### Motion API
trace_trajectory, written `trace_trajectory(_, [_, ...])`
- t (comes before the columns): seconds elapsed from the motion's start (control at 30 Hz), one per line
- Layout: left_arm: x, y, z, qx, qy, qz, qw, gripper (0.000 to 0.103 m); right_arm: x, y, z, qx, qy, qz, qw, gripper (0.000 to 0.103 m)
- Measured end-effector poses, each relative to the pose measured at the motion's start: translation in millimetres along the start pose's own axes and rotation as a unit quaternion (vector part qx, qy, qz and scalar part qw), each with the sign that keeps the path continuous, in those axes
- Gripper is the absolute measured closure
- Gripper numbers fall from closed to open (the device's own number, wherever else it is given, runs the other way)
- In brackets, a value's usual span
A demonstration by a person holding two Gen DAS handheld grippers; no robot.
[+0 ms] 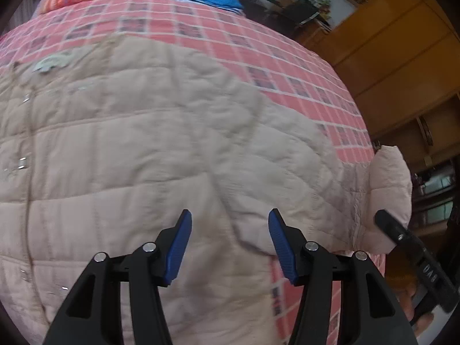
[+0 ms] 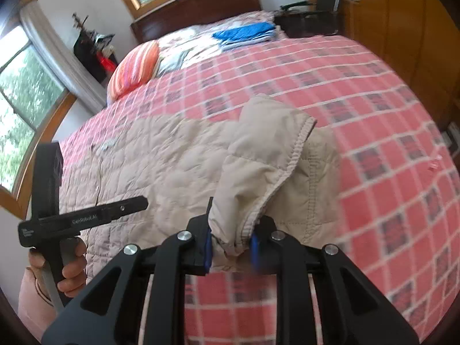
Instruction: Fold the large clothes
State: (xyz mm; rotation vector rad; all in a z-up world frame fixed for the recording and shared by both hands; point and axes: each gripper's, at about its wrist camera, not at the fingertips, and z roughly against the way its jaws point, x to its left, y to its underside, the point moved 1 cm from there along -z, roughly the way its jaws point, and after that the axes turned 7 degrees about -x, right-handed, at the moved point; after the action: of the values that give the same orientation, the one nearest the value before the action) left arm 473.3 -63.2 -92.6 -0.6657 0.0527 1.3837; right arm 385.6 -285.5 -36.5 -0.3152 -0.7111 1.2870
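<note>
A beige quilted jacket [image 1: 138, 149] lies spread on the bed, front up, with snaps down its left side. My left gripper [image 1: 228, 224] hovers open over the jacket's lower part, nothing between its blue pads [image 1: 178, 247]. My right gripper [image 2: 231, 244] is shut on the jacket's sleeve cuff [image 2: 258, 172], which is lifted off the bed. In the left wrist view the raised sleeve [image 1: 388, 189] shows at the right, with the right gripper's tool [image 1: 414, 256] below it. The right wrist view shows the jacket body [image 2: 161, 155] and the left tool [image 2: 83, 218] in a hand.
The bed carries a red checked cover [image 2: 373, 132]. An orange striped pillow [image 2: 135, 69] and folded blue cloth [image 2: 244, 33] lie near the headboard. A wooden wardrobe [image 1: 396, 49] stands to the right of the bed. Windows [image 2: 17, 92] are on the left wall.
</note>
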Motion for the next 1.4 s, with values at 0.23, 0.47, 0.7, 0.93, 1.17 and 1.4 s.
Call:
trace_trajectory(0.23, [28.4, 0.0, 10.3, -0.006, 0.015, 0.023, 0.9996, 0.047, 45.4, 6.1, -50.1, 0.04, -0.016, 0.025, 0.999, 0.084])
trace_trajectory(0.47, [27.0, -0.3, 10.8, 0.0, 0.042, 0.037, 0.9984, 0.047, 44.4, 20.4, -78.6, 0.078, -0.019, 0.034, 0.996, 0.061])
trace_trajectory(0.7, [-3.5, -1.4, 3.2, 0.008, 0.083, 0.032, 0.996, 0.045, 5.8, 14.2, -4.1, 0.032, -0.073, -0.005, 0.997, 0.051])
trace_trajectory(0.93, [-37.5, 1.9, -16.7, 0.023, 0.144, 0.048, 0.9881, 0.038, -67.8, 23.9, 25.0, 0.014, -0.093, -0.073, 0.993, 0.033])
trace_trajectory(1.17, [-39.7, 10.8, -31.2, 0.024, 0.167, 0.075, 0.9828, 0.037, -113.0, 35.8, 33.1, 0.003, -0.188, -0.147, 0.971, 0.03])
trace_trajectory(1.4, [-19.9, 18.5, -17.7, 0.006, 0.212, 0.116, 0.9704, 0.036, -118.7, 47.7, 10.8, 0.028, -0.085, -0.148, 0.985, 0.031])
